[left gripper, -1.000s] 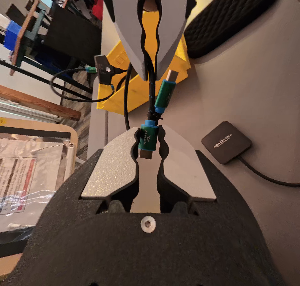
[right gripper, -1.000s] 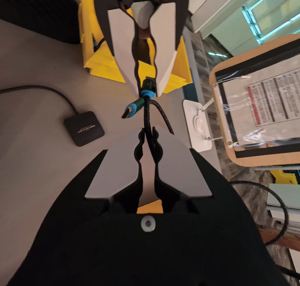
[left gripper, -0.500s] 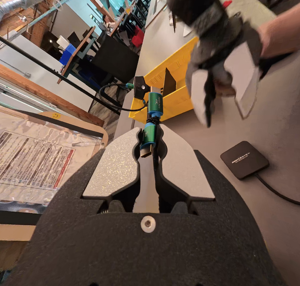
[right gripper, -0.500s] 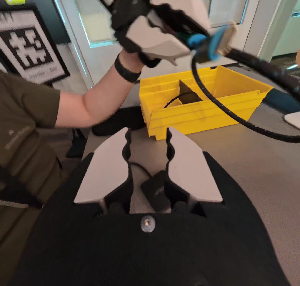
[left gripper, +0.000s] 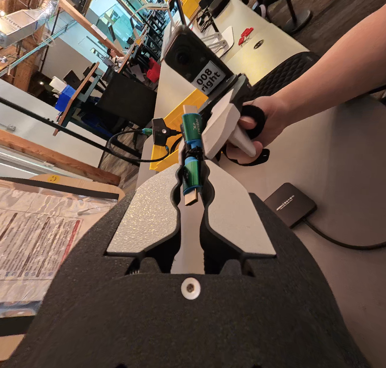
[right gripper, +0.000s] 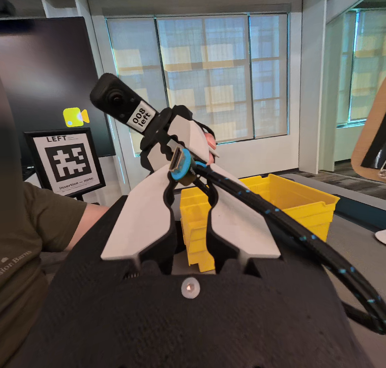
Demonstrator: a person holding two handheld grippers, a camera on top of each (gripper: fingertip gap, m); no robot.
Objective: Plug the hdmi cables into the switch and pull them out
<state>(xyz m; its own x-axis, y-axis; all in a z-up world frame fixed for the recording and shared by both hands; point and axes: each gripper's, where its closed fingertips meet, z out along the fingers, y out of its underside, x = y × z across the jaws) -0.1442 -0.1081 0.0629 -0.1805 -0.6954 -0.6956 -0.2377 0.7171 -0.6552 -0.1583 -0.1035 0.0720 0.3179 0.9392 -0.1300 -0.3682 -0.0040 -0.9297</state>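
Note:
My left gripper [left gripper: 191, 165] is shut on a green HDMI plug [left gripper: 191, 180] whose gold tip points back at the camera. A short black braided cable loops from it to a second green plug [left gripper: 191, 128] pointing upward. My right gripper [right gripper: 189, 167] has closed on that second plug [right gripper: 179, 167], one finger [left gripper: 217, 128] on each side of it. The braided cable [right gripper: 271, 218] hangs off to the right. The small black switch [left gripper: 159, 132], with cables plugged in, hangs beyond the table's far edge.
A yellow bin [left gripper: 165, 159] stands on the grey table behind the grippers and shows in the right wrist view [right gripper: 292, 201]. A flat black box [left gripper: 290, 204] with a cord lies at right. A black pad [left gripper: 282, 76] lies farther back. A laminated board [left gripper: 41, 222] stands at left. The grippers are tip to tip, or close to it.
My right gripper let go of the cable, swung away open, then came back and closed on the second plug. Both grippers have lifted and tilted up from the table.

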